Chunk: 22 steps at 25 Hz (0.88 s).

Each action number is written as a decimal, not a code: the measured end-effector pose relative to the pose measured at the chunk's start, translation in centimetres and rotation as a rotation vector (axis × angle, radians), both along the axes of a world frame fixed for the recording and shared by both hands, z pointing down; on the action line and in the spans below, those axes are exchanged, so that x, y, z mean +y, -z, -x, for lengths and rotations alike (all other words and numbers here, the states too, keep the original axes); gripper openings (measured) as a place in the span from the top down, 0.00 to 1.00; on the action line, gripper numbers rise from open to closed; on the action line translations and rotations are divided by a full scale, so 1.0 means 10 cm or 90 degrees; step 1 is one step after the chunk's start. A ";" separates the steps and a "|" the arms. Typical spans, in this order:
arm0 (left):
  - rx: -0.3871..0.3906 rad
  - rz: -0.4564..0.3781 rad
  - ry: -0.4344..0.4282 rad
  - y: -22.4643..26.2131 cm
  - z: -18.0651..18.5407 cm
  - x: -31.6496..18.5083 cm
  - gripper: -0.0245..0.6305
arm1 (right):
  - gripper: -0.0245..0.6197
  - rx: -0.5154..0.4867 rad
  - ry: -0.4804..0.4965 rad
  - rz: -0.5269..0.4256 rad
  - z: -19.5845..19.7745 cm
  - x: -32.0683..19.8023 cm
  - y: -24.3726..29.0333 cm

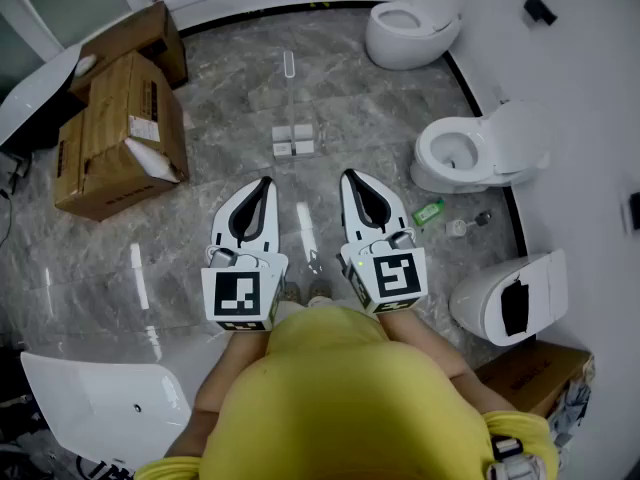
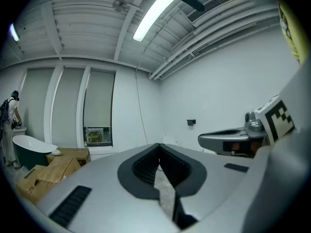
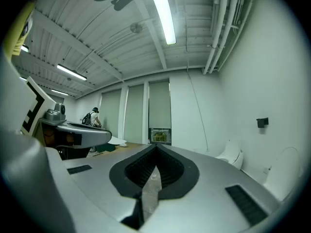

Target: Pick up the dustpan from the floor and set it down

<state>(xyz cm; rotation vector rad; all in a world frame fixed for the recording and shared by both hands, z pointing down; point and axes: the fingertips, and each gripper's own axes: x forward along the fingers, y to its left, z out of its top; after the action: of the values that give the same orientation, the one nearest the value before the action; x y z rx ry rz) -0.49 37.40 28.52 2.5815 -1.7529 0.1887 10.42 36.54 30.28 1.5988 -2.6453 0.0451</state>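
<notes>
Yellow-shirted person [image 1: 340,398] right under the camera, and the risk is plain: the pale long-handled dustpan [image 1: 293,138] lies on the glossy grey stone floor [image 1: 220,168] well ahead, and jaws arriving unopened would likely just skid it away. The left white gripper [image 1: 265,182] and the right white gripper [image 1: 350,176] sit side by side, level, pointing forward, both clenched on nothing.

A grey marble pattern with pale veins is shown across the floor [image 1: 230,118]. The left gripper [image 1: 265,181] and the right gripper [image 1: 350,176] are cased in white and lined with black pads, and each is topped by a cube printed with black-and-white squares. A yellow shirt [image 1: 340,398] is worn by the person. The cardboard boxes [image 1: 115,138] are coloured brown, the toilets [image 1: 410,28] white, and a small packet [image 1: 428,211] green.
</notes>
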 end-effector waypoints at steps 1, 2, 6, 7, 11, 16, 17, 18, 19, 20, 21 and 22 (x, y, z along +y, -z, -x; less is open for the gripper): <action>-0.001 -0.002 -0.003 -0.02 -0.04 -0.01 0.96 | 0.95 -0.005 0.000 -0.004 -0.05 -0.02 0.01; -0.001 -0.004 -0.005 -0.04 -0.07 -0.02 0.96 | 0.95 -0.010 0.000 -0.007 -0.09 -0.04 0.01; 0.000 -0.008 0.001 -0.07 -0.14 -0.08 0.96 | 0.94 -0.007 0.016 -0.011 -0.19 -0.13 -0.02; -0.002 -0.008 0.003 -0.08 -0.15 -0.11 0.96 | 0.93 -0.004 0.018 -0.012 -0.20 -0.16 -0.04; 0.000 -0.005 0.012 -0.15 -0.06 -0.25 0.96 | 0.87 -0.003 0.027 -0.005 -0.15 -0.32 -0.13; 0.004 0.003 0.017 -0.26 0.09 -0.57 0.96 | 0.82 0.000 0.035 0.016 -0.01 -0.63 -0.31; 0.003 0.003 0.017 -0.27 0.12 -0.65 0.96 | 0.81 0.001 0.034 0.017 0.02 -0.71 -0.34; 0.004 0.002 0.015 -0.29 0.16 -0.75 0.96 | 0.80 0.002 0.033 0.019 0.06 -0.80 -0.37; 0.005 0.002 0.013 -0.30 0.20 -0.85 0.96 | 0.80 0.002 0.031 0.021 0.09 -0.90 -0.40; 0.006 0.002 0.011 -0.31 0.24 -0.96 0.96 | 0.79 0.002 0.028 0.025 0.13 -1.01 -0.43; 0.006 0.004 0.008 -0.32 0.28 -1.08 0.96 | 0.79 0.001 0.025 0.028 0.16 -1.14 -0.45; 0.005 0.005 0.005 -0.33 0.31 -1.21 0.96 | 0.78 0.001 0.022 0.030 0.19 -1.27 -0.46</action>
<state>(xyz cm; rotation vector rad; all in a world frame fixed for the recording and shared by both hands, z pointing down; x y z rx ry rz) -3.59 25.29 31.79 2.5668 -1.7560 0.1845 8.52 23.84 34.91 1.5365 -2.6489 0.1044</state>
